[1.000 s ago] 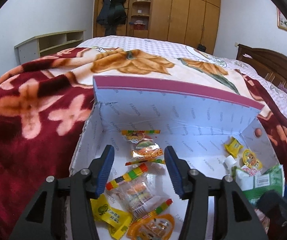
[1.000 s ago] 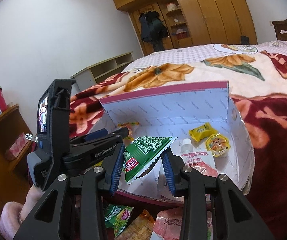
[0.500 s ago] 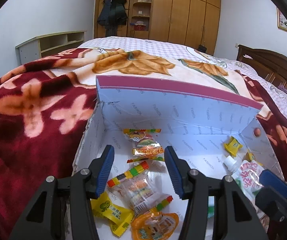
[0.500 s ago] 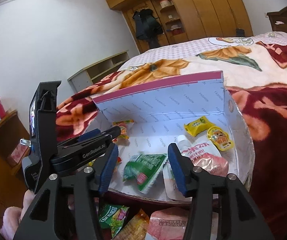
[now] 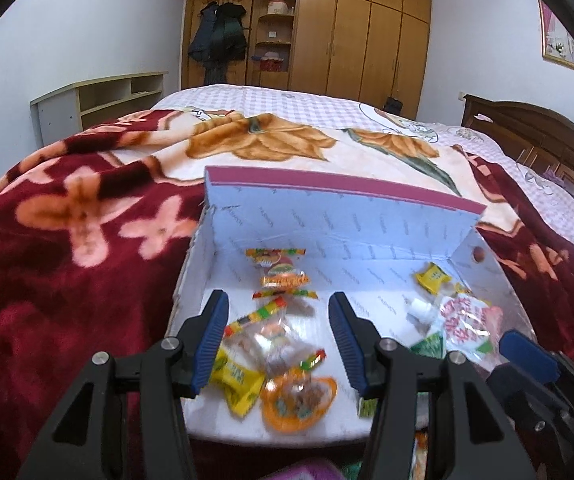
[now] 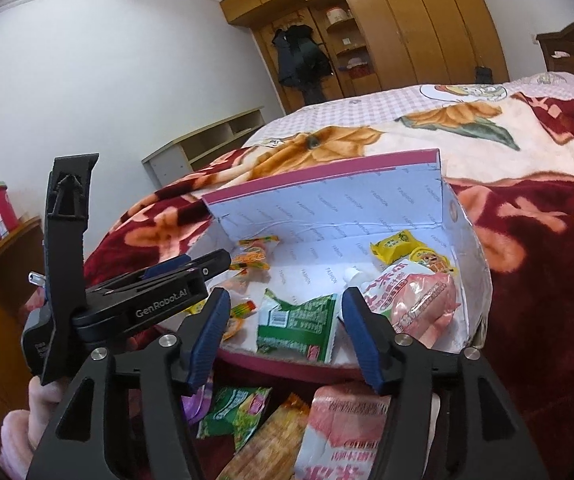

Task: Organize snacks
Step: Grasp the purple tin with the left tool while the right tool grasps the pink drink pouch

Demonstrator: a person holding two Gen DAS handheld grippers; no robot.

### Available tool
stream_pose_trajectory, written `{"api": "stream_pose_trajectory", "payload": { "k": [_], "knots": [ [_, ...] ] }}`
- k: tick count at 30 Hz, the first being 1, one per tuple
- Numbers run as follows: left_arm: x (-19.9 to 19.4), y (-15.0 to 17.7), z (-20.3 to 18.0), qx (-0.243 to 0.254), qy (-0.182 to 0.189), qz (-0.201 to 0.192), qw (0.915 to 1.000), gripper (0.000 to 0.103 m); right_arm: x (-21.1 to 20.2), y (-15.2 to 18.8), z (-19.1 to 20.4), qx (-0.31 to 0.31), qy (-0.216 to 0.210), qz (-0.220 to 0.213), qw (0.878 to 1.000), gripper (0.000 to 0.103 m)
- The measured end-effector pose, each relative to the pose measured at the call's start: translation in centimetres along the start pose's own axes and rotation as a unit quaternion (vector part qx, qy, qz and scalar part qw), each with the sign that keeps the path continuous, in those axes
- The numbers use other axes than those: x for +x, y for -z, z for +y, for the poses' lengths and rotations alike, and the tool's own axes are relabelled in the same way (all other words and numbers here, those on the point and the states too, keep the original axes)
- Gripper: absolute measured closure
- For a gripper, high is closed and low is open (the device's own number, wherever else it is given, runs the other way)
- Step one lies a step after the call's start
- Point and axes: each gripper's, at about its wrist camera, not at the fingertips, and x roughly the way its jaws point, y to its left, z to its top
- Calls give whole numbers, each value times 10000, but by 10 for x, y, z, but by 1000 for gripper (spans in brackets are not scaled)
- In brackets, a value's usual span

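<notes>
We see the plush floral blanket [image 6: 535, 280] carrying a shallow cardboard box [image 6: 327, 208], its papered back wall upright. Both grippers tilt down over its near edge. The right gripper [image 6: 283, 320] is opening, its pads clear of the crinkly green packet [image 6: 299, 320] lying flat inside. The left gripper [image 5: 277, 334] hovers part-open, empty, above glossy candy wrappers [image 5: 271, 320].
</notes>
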Motion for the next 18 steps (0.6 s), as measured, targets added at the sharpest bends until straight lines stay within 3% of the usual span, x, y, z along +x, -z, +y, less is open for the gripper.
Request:
{"api": "stream_pose_trajectory", "payload": {
  "k": [18],
  "knots": [
    [-54, 41, 12, -297, 98, 127, 9994, 48, -43, 22, 7, 41, 165, -51, 9998, 43]
  ]
}}
